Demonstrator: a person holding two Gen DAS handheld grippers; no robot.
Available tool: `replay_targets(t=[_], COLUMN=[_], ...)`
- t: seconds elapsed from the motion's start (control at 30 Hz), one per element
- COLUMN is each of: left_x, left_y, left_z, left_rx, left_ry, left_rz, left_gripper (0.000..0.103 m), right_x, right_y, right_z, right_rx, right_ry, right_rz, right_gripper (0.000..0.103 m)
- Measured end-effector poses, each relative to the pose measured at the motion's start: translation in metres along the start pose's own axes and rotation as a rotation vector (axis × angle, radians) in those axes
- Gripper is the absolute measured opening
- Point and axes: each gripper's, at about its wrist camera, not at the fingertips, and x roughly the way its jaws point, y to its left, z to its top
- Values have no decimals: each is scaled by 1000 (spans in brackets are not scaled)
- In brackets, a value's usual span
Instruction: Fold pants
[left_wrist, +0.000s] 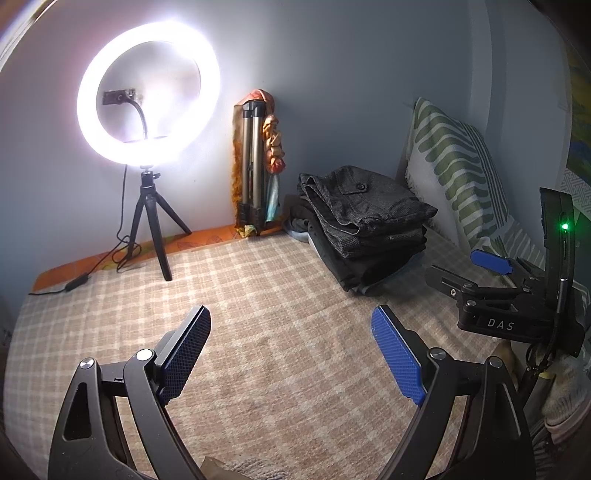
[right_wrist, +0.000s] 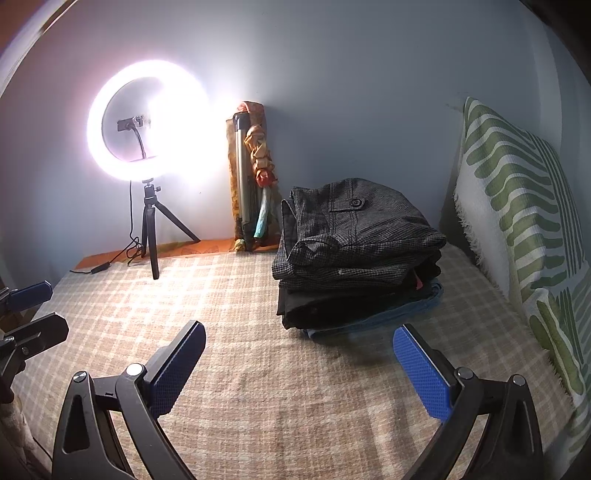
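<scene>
From the left wrist, the left gripper (left_wrist: 291, 325) hangs over the bare middle of the bed (left_wrist: 258, 314), its blue pads spread wide with nothing between them. The pants (left_wrist: 364, 205) sit folded on top of a stack (left_wrist: 373, 254) of dark clothes at the bed's far right corner, just in front of the pillow (left_wrist: 450, 162). The right gripper (left_wrist: 491, 263) shows at the right edge, near the stack but apart from it, and from here I cannot tell how its jaws stand. A ring light (left_wrist: 147, 92) on its tripod stands at the far left edge by the wall

From the right wrist, the right gripper (right_wrist: 299, 354) is plainly wide open and empty, low over the bed (right_wrist: 221, 332), with the stack (right_wrist: 354, 306) just ahead of its right pad. The pants (right_wrist: 360, 229) on top lie squared off, button pocket up, edges a little loose. The left gripper (right_wrist: 29, 314) pokes in at the left edge

No unfolded garment lies on the bed in either view, so I judge the folding done, or a fresh pair is yet to be fetched
</scene>
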Motion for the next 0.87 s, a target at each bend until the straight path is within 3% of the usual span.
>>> replay_targets(t=[0.87], left_x=[-5], left_y=[15], left_z=[-10], left_rx=[-1], left_ry=[-23], left_rz=[24], left_gripper=[89], right_x=[3], right_y=[8], right_z=[0], right_rx=[-9], right_ry=[10], right_rz=[11], right_gripper=[103])
